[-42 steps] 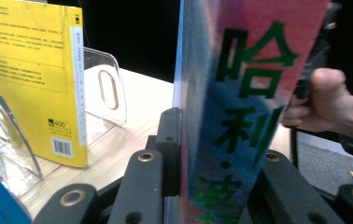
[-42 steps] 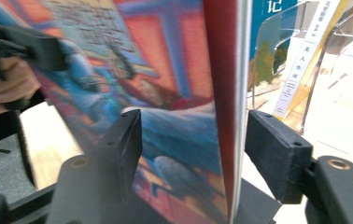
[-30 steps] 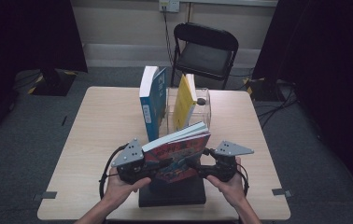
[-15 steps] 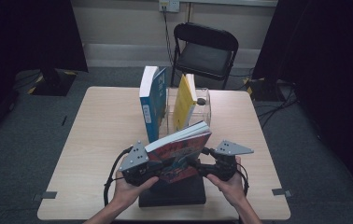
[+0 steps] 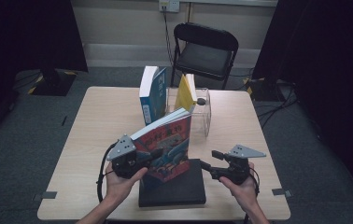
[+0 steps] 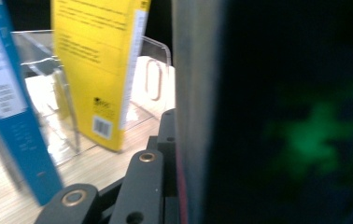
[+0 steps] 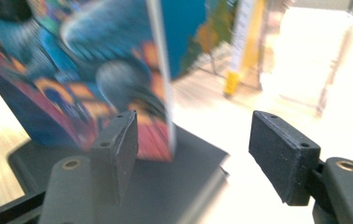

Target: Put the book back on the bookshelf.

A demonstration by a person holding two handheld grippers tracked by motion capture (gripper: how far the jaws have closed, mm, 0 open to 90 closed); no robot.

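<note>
Right gripper (image 5: 206, 164) since withdrawn, jaws spread; left gripper (image 5: 158, 153) alone pinches my colourful book (image 5: 167, 144), probably by its spine; risk: toppling off black box (image 5: 177, 189).

In the left gripper view, the dark, out-of-focus cover of the colourful illustrated paperback book (image 6: 277, 116) fills the right half and hides the worktop behind it, and the tall blue hardcover book (image 6: 11, 107) is cut off by the left edge. In the right gripper view the paperback's artwork is smeared by blur, its top cropped. From the high view, the fingers (image 5: 157, 153) of the left gripper (image 5: 139, 157) are too small to tell apart against the book's cover.
</note>
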